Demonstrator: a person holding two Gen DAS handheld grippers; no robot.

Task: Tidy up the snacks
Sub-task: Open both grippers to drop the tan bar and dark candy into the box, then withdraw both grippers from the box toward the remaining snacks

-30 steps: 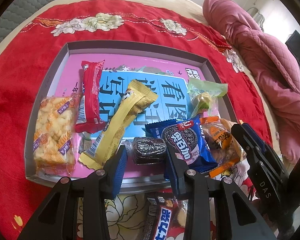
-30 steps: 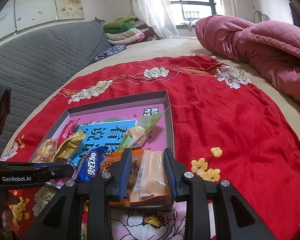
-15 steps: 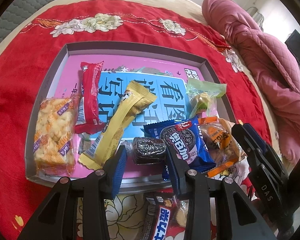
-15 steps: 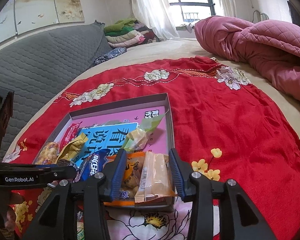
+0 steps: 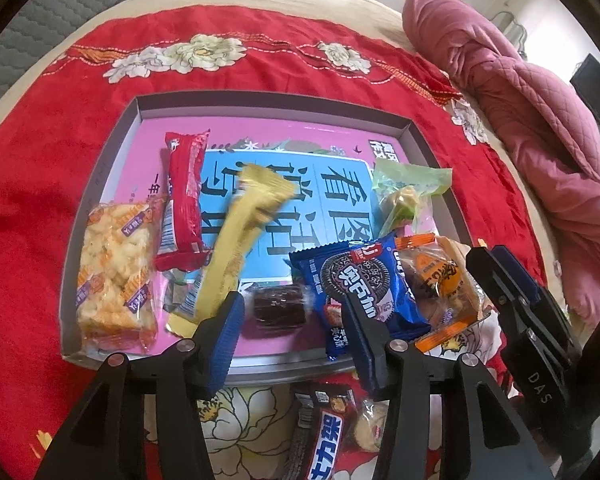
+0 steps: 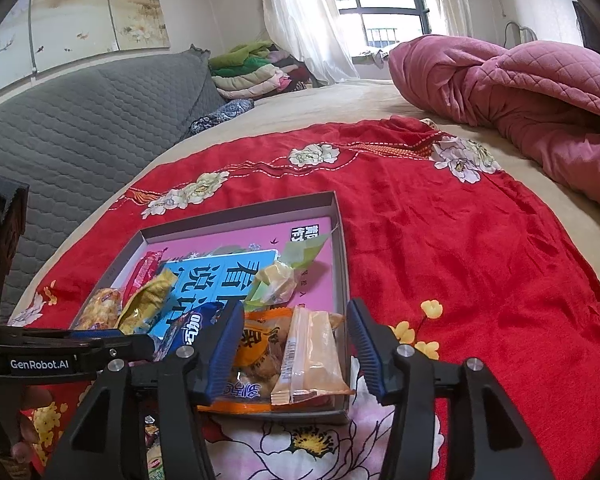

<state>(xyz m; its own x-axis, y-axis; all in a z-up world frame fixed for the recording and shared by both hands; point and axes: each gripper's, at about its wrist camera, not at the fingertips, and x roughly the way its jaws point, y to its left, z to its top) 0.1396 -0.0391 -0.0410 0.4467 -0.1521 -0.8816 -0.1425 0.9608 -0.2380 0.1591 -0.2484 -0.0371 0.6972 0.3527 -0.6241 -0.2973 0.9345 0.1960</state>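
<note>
Both tongs angled down over tray [image 5: 260,364], left tongs [image 5: 290,320] opening around dark sweet [image 5: 278,306], right tongs [image 6: 296,344] opening, apparently released

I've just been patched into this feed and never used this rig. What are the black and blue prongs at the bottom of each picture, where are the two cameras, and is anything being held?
A person holds a two-finger gripper in each hand, with a camera on each looking along its fingers. One view shows the left gripper, the other the right gripper.

On the red floral cloth lies a shallow grey tray of snacks.

Neither grips anything: both sets of jaws are opening. A small dark wrapped snack lies loose between the left pads, a clear orange-edged packet between the right ones, beside a blue cookie pack.
</note>
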